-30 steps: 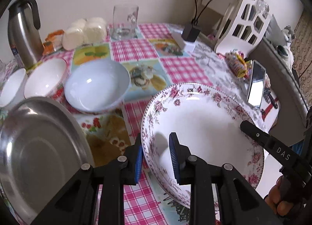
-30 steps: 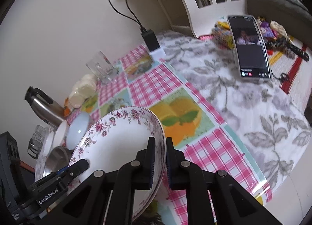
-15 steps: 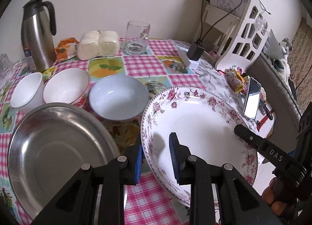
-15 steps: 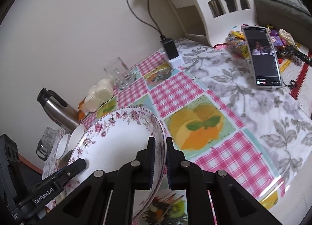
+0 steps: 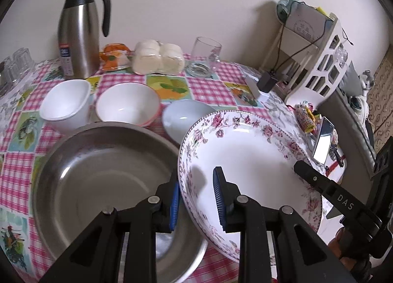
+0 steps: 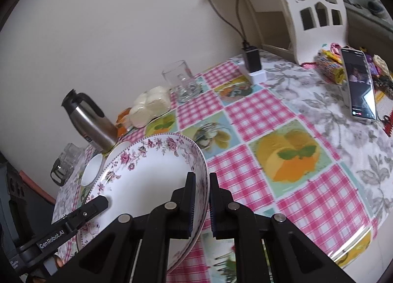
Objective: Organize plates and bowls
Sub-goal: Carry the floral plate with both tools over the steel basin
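Note:
A big floral-rimmed plate [image 5: 248, 157] is held tilted above the table between both grippers. My left gripper [image 5: 196, 199] is shut on its near left rim. My right gripper [image 6: 202, 202] is shut on its opposite rim; the plate also shows in the right wrist view [image 6: 147, 180]. A large steel basin [image 5: 98, 180] sits just left of the plate, partly under it. Behind stand a white cup-like bowl [image 5: 65, 106], a white bowl [image 5: 127, 103] and a pale blue bowl [image 5: 181, 118].
A steel thermos [image 5: 78, 32], wrapped buns [image 5: 157, 59] and a glass mug [image 5: 203, 54] stand at the back of the checked tablecloth [image 6: 258, 111]. A white rack [image 5: 316, 62], a charger [image 6: 251, 59] and a phone [image 6: 361, 86] are to the right. Glasses [image 5: 14, 62] stand far left.
Both grippers have lifted the floral plate and carried it left, over the edge of the steel basin. The views have risen and tilted toward the wall.

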Demonstrator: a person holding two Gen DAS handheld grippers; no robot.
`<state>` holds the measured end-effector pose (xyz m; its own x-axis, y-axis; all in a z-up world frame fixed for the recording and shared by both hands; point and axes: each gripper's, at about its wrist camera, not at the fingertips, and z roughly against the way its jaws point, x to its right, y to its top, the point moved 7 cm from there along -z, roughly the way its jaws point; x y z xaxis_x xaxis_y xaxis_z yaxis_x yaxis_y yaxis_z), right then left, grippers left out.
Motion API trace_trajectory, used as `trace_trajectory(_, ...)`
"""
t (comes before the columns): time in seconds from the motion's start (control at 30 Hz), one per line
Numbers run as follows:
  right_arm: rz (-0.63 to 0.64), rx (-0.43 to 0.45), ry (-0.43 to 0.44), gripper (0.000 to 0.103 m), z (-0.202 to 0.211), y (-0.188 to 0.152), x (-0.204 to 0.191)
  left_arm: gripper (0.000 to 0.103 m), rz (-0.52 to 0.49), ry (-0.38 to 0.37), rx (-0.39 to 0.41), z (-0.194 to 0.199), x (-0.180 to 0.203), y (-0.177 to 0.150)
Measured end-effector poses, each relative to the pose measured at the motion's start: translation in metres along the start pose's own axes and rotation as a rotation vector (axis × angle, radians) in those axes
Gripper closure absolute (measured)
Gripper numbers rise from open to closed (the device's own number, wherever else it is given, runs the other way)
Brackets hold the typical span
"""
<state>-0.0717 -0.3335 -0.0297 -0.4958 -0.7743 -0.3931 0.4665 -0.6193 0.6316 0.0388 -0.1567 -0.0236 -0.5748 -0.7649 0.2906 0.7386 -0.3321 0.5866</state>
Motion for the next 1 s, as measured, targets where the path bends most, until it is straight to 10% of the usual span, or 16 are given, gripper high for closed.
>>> trace_trajectory(1.0,0.168,-0.169,0.075,0.092,-0.066,-0.066,-0.125,0.076,0.217,0.163,-0.067,0.016,-0.148,-0.022)
